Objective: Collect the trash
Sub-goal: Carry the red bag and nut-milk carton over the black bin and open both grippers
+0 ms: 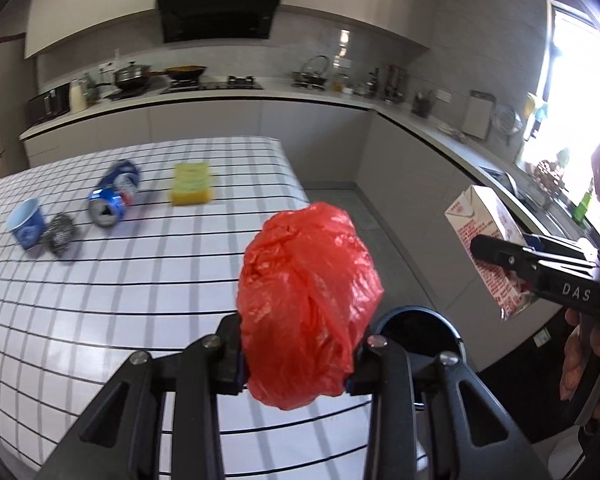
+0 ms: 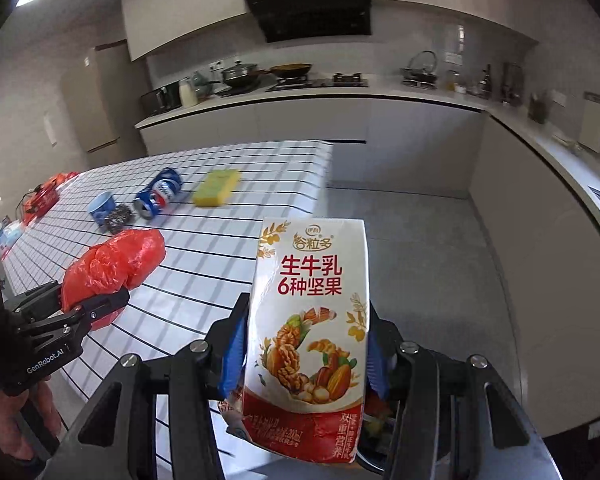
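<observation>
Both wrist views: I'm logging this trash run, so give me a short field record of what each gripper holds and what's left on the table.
left gripper: shut on red plastic bag
right gripper: shut on milk carton
bin: dark, open, beside the table's edge
table: white checked cloth
left on table: crushed blue can, blue paper cup, steel scourer, yellow sponge

Dark bin mostly hidden behind red bag and left gripper fingers; contents unreadable. Milk carton blocks bin below it in right view, its small print too blurred to read. Orange items at worktop far end too small to identify.
</observation>
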Available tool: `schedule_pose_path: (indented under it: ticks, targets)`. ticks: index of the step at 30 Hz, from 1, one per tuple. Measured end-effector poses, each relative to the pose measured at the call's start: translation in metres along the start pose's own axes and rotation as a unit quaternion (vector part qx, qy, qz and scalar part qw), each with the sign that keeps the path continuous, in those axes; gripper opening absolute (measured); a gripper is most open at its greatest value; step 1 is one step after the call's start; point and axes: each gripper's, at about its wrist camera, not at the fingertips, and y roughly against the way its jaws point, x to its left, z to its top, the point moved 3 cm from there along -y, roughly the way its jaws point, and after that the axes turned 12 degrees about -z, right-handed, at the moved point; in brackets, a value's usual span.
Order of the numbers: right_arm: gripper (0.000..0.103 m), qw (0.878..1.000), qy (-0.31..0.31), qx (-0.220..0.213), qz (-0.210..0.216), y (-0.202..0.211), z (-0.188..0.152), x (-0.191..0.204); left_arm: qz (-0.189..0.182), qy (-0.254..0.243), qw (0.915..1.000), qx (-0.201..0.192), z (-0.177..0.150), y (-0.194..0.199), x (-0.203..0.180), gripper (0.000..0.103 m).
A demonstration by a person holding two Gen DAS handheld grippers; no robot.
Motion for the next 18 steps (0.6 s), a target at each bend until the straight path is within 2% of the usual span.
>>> schedule_pose_path:
  ticks: [11,18]
  targets:
    - [0.052,1.000,-0.011,0.009,-0.025,0.020,-0.040,-0.096,-0.052,-0.040,0.9972,0.034,-0.010,-0.042,-0.082,0.035]
    - [0.052,0.999,-0.009,0.024,-0.023,0.017,-0.065,-0.139,-0.064,-0.049,0.9950,0.059,-0.023,-0.066,-0.119,0.035]
